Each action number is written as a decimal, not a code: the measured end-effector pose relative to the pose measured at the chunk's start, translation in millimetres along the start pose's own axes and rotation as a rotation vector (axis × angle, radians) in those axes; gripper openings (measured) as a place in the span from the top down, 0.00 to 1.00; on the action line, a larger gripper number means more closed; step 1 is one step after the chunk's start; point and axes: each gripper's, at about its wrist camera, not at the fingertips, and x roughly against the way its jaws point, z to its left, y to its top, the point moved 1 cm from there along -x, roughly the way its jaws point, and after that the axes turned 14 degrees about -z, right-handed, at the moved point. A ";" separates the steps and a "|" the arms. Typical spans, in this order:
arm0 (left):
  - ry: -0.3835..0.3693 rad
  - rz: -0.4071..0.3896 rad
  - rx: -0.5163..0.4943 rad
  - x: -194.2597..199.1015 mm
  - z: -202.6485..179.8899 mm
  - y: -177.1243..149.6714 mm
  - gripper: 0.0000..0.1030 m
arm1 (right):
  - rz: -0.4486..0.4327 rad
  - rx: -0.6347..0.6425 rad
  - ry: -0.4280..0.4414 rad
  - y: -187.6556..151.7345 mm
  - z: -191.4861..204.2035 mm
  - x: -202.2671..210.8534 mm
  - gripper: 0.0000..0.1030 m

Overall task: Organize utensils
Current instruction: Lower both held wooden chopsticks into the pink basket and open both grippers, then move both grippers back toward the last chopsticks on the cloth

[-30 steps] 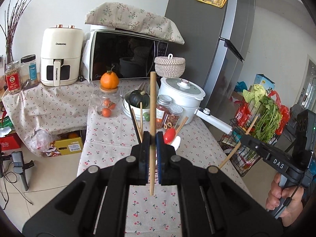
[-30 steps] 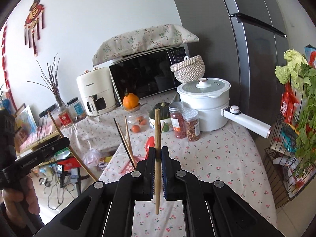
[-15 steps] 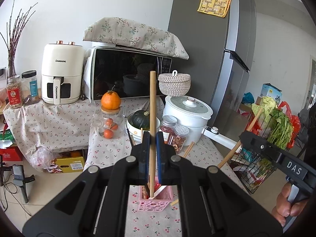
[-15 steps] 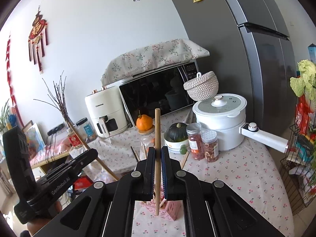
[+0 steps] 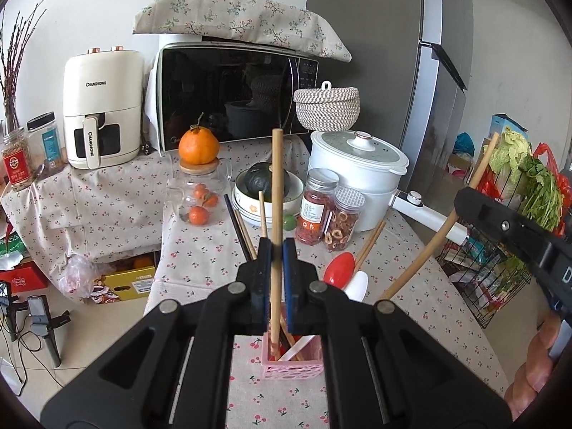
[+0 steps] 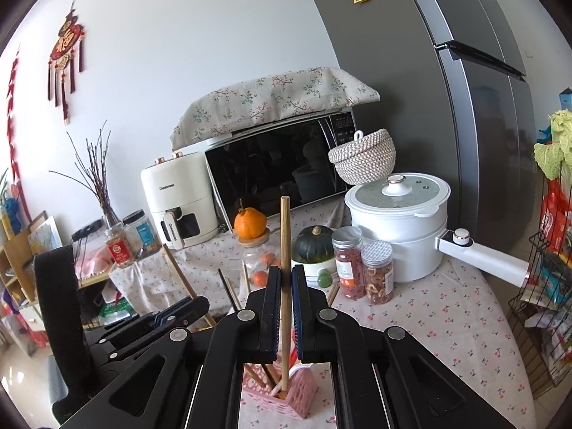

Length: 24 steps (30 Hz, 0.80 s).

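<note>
My left gripper is shut on an upright wooden chopstick whose lower tip sits inside the pink holder. The holder stands on the cherry-print tablecloth and holds several chopsticks, a red spoon and a white spoon. My right gripper is shut on another upright wooden chopstick; its lower tip is in the pink holder. The right gripper shows at the right of the left wrist view, the left gripper at the left of the right wrist view.
Behind the holder stand two spice jars, a bowl with a green squash, a glass jar topped by an orange, a white electric pot, a microwave and an air fryer. A wire vegetable rack stands right.
Both grippers have come down towards the pink holder. The lower tips of both chopsticks now sit inside it. Both stay shut on their chopsticks.
</note>
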 end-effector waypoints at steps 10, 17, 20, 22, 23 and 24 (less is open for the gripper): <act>-0.018 0.028 0.032 -0.7 1.5 -1.3 0.92 | 0.079 0.027 0.008 -23.3 -0.1 -22.8 0.94; -0.019 0.046 0.053 10.5 6.6 0.3 0.60 | 0.126 -0.088 0.065 -23.8 -15.8 -27.1 0.87; -0.008 0.066 0.058 15.7 10.7 -2.1 0.44 | 0.127 -0.125 0.090 -18.5 -23.6 -20.3 0.74; 0.017 0.081 0.052 19.8 13.9 -5.4 0.33 | 0.119 -0.133 0.088 -13.9 -29.7 -12.0 0.62; 0.025 0.087 0.052 21.9 15.3 -7.1 0.28 | 0.116 -0.136 0.087 -11.5 -33.0 -7.5 0.59; 0.030 0.096 0.054 23.9 16.8 -9.1 0.26 | 0.115 -0.137 0.084 -9.2 -37.1 -3.0 0.54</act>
